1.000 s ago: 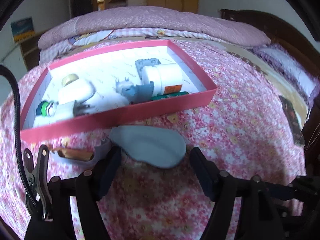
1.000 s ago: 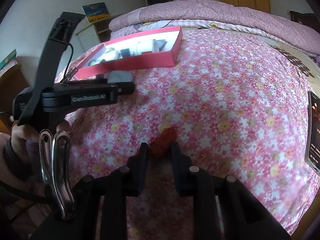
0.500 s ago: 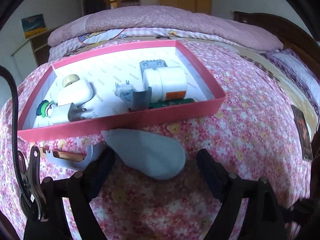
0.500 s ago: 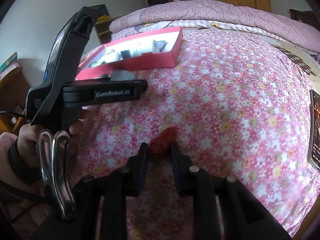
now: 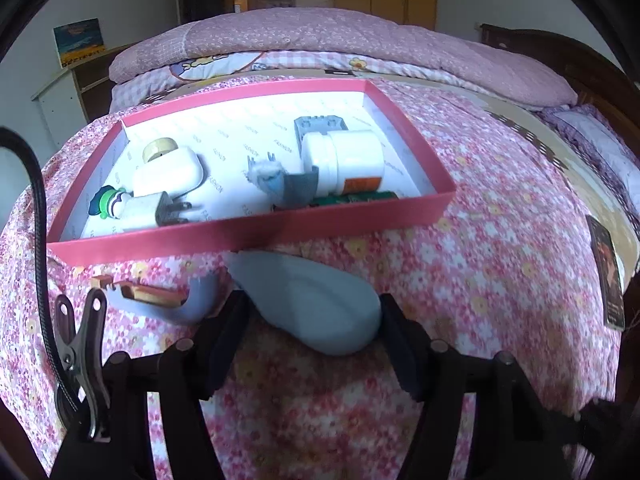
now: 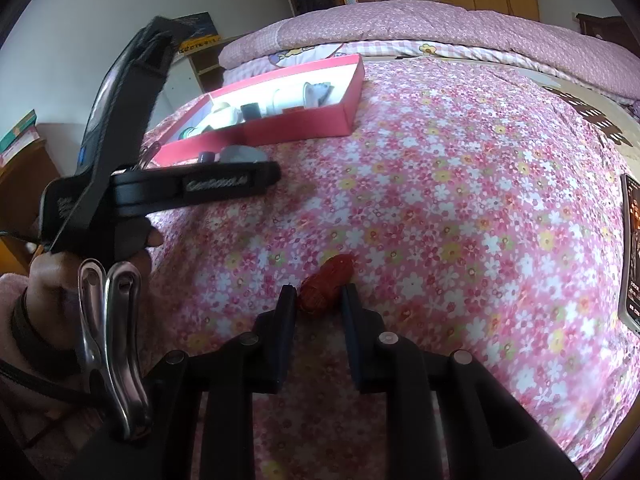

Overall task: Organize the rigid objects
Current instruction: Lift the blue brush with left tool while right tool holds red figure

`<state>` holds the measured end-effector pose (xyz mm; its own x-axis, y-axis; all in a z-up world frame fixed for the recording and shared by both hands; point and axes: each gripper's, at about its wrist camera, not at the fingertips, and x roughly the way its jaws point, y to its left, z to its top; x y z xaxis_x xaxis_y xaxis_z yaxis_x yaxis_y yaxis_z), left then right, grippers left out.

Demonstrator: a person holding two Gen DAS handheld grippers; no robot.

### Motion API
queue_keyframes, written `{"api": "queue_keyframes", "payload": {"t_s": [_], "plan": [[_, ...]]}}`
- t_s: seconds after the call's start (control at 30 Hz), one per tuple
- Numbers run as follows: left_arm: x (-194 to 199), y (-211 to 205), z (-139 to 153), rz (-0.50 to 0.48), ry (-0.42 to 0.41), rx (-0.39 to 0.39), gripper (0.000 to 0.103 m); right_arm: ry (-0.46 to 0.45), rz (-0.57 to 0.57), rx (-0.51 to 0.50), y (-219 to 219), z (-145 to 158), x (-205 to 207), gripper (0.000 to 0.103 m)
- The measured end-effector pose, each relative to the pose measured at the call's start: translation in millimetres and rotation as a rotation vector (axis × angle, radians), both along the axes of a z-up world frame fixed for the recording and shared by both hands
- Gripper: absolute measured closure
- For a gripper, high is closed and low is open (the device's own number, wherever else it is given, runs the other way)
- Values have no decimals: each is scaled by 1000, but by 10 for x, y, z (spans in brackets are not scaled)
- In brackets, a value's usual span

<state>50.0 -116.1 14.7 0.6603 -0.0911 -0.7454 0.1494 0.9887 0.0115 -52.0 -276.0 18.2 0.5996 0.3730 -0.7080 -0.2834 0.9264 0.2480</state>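
On the flowered bedspread, the left gripper is closing its jaws around the rounded grey object lying just near of the pink box; its right finger touches it. The right gripper, narrowly parted, clasps a small red object resting on the bedspread, well right of the box

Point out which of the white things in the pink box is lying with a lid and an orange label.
The white bottle at the right end of the pink box, lying on its side. The white case and the white plug have no orange label.
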Motion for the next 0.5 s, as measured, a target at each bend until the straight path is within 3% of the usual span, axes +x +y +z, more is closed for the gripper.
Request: {"api": "queue_keyframes", "payload": {"t_s": [0.5], "plan": [[-465,126,89,-116,-14,-45,34,13,-9,24,14,3,-3,79]]}}
